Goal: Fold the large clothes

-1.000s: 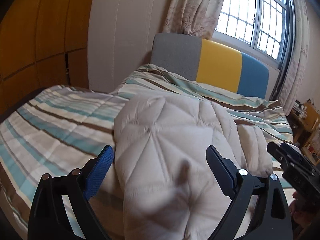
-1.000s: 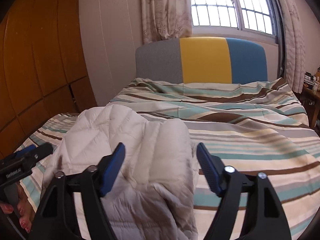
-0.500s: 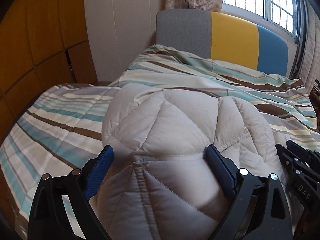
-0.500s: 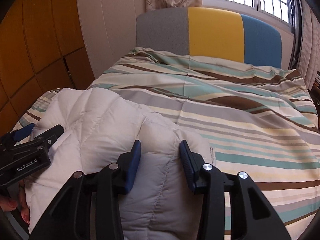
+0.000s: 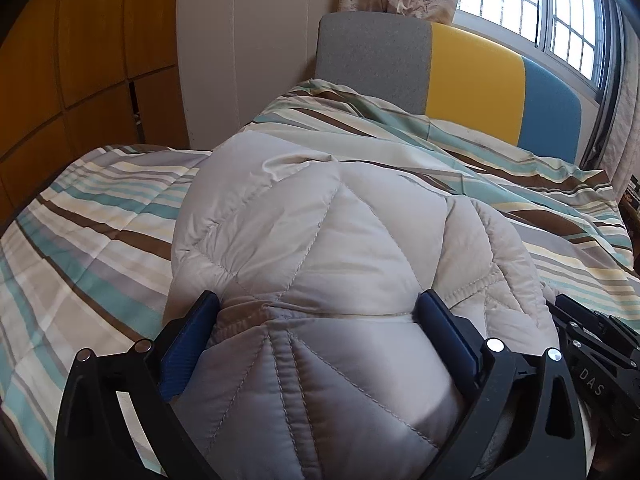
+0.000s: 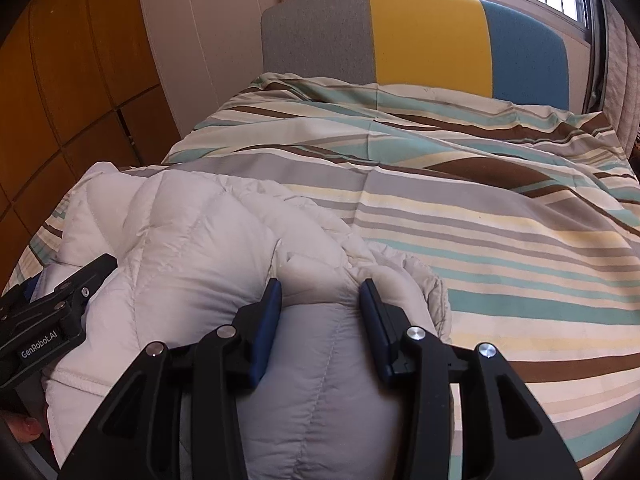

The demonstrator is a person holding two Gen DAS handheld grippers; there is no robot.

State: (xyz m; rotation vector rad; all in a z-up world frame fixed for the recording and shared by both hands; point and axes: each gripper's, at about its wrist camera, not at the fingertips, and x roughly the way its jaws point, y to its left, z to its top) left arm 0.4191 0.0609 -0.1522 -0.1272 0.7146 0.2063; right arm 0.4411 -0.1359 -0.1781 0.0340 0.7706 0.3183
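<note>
Fold step: pale grey quilted puffer jacket (image 5: 320,248) on striped bed (image 6: 500,240), right gripper (image 6: 320,292) jaws clenched on its padding, left gripper (image 5: 316,304) jaws opening astride it; next, likely smoothing.

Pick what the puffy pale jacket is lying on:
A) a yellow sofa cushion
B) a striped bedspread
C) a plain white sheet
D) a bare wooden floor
B: the jacket rests on a bedspread striped in teal, brown, grey and cream, which runs up to the grey, yellow and blue headboard.
</note>
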